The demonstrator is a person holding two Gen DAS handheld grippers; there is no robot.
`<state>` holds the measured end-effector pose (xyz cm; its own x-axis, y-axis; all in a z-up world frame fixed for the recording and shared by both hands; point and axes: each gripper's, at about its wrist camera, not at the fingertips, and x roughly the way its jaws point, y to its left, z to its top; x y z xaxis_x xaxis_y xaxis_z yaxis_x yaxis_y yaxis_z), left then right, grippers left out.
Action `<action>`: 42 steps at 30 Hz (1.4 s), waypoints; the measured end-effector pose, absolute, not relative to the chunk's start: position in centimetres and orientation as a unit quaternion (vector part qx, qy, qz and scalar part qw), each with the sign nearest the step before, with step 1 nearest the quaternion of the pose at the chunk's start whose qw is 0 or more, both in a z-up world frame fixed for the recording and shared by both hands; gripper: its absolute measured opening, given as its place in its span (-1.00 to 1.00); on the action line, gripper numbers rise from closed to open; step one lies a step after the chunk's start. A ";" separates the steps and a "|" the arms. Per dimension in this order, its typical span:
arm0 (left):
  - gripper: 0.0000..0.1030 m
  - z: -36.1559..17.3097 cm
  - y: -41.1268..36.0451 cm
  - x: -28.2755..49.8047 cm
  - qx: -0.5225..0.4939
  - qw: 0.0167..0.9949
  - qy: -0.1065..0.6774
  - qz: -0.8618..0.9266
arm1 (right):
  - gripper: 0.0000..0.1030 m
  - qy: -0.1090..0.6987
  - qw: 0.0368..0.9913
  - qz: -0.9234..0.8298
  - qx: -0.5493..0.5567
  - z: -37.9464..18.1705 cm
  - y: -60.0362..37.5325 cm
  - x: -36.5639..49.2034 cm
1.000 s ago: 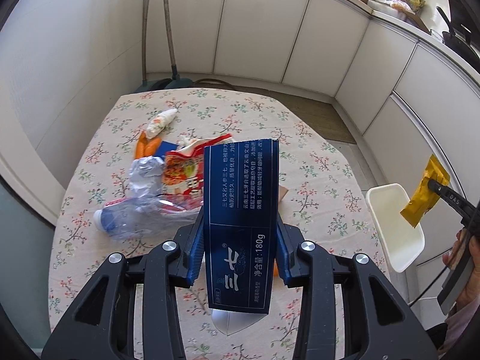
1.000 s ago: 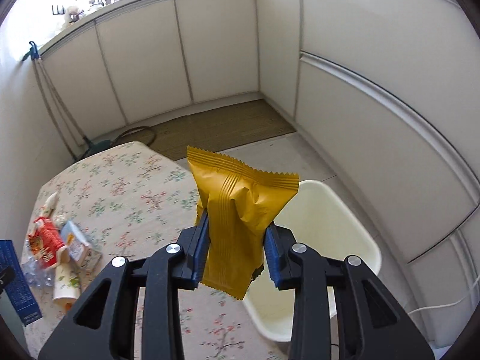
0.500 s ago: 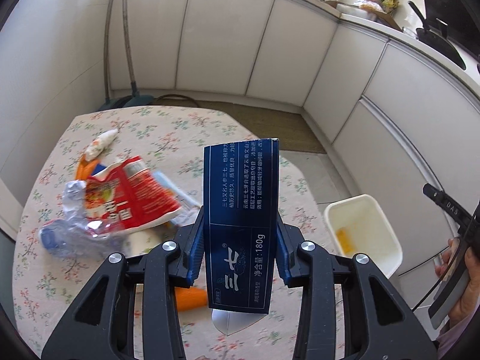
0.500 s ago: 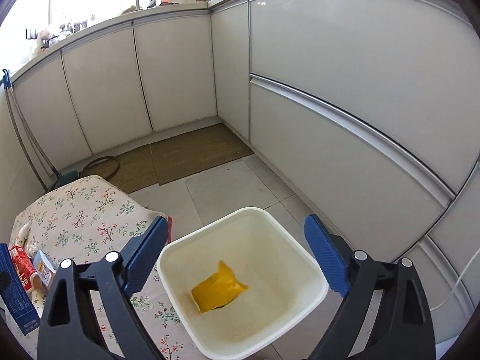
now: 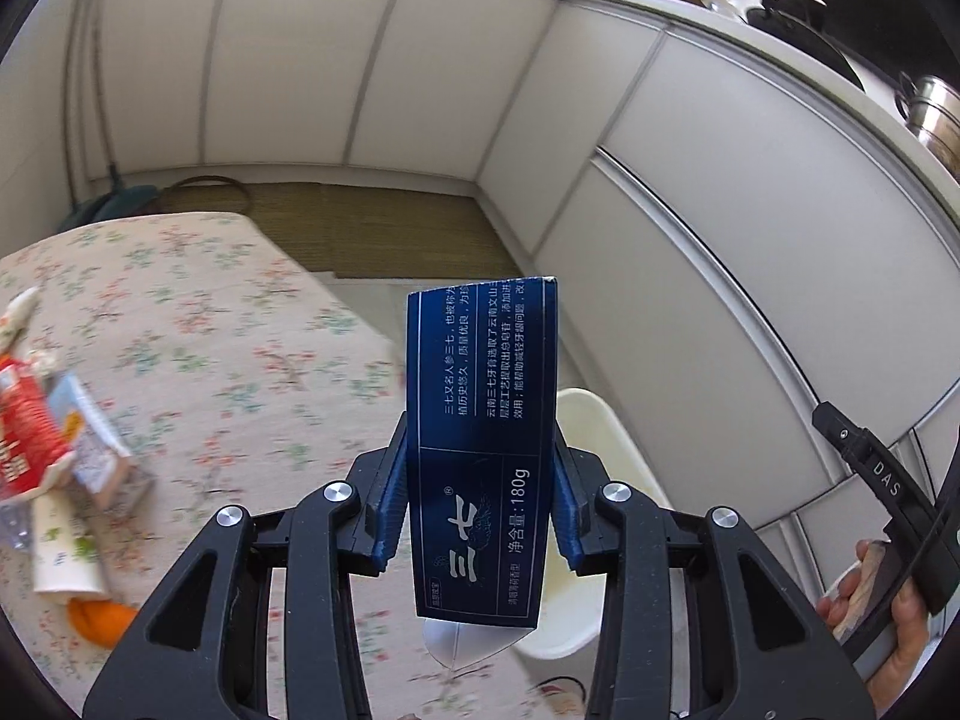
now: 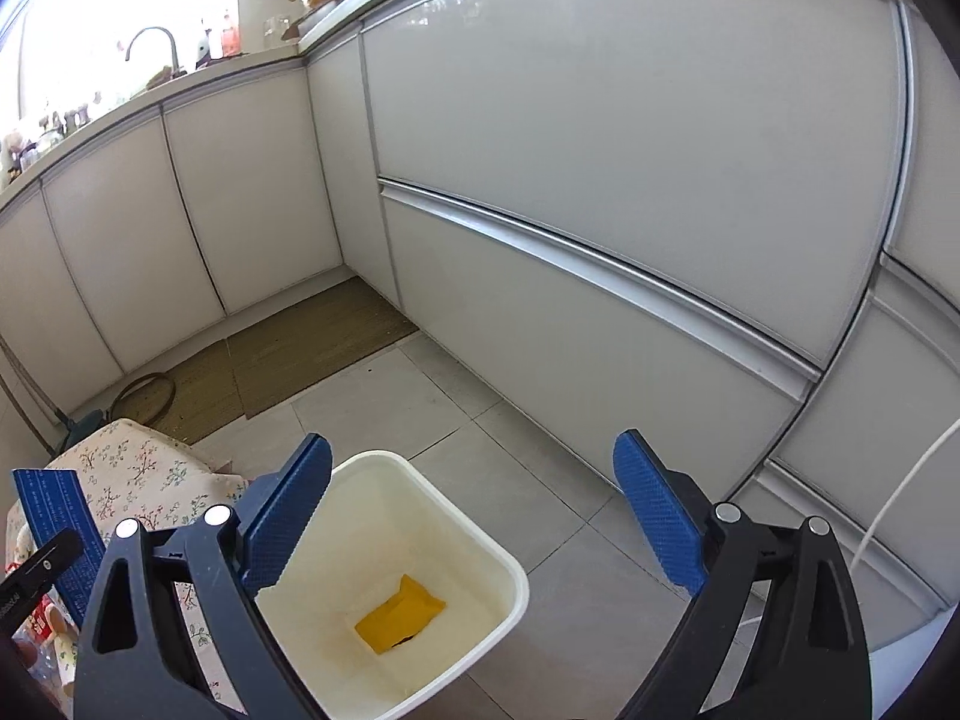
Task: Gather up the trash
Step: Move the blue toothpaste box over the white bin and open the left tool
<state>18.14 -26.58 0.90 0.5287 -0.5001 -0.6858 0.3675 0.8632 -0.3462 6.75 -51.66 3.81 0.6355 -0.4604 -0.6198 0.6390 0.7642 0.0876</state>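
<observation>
Left gripper: jaws clamped on a dark blue box, standing upright between the blue pads, white writing on its front. Just behind the box, a bit of the cream bin, down on the floor by the worktop's edge. Off to the left, the flowery worktop, blurred, with more trash lying in a heap: a red wrapper, a small carton, a white tube and something orange.

Right gripper: jaws spread wide, nothing between them. Right below, the same bin, open at the top, with a yellow packet lying flat on its bottom. Grey floor tiles around the bin. White cupboards along the walls. A brown mat in the corner. At the far left edge, the blue box again, beside the worktop.
</observation>
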 end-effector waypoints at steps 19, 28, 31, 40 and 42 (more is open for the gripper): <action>0.38 -1.0 -33.4 19.1 -0.060 0.852 0.451 -0.260 | 0.86 0.296 0.882 -0.321 0.178 3.6 -54.2 4.9; 0.86 1.2 -28.7 17.5 -0.022 0.896 0.405 -0.178 | 0.87 0.301 0.898 -0.289 0.140 4.0 -50.0 6.5; 0.86 1.8 -26.8 17.1 -0.013 0.904 0.399 -0.153 | 0.87 0.306 0.906 -0.267 0.120 3.9 -47.6 7.4; 0.86 2.3 -19.7 15.8 -0.006 0.913 0.395 -0.099 | 0.87 0.314 0.929 -0.192 0.042 3.7 -38.8 9.7; 0.86 2.2 -18.0 15.7 -0.008 0.913 0.397 -0.088 | 0.87 0.317 0.931 -0.178 0.032 3.6 -37.2 10.2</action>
<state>15.69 -18.03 2.23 0.6686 -0.1667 -0.7247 0.1541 0.9845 -0.0842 10.17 -37.24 3.57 0.7356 -0.3115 -0.6015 0.3522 0.9344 -0.0532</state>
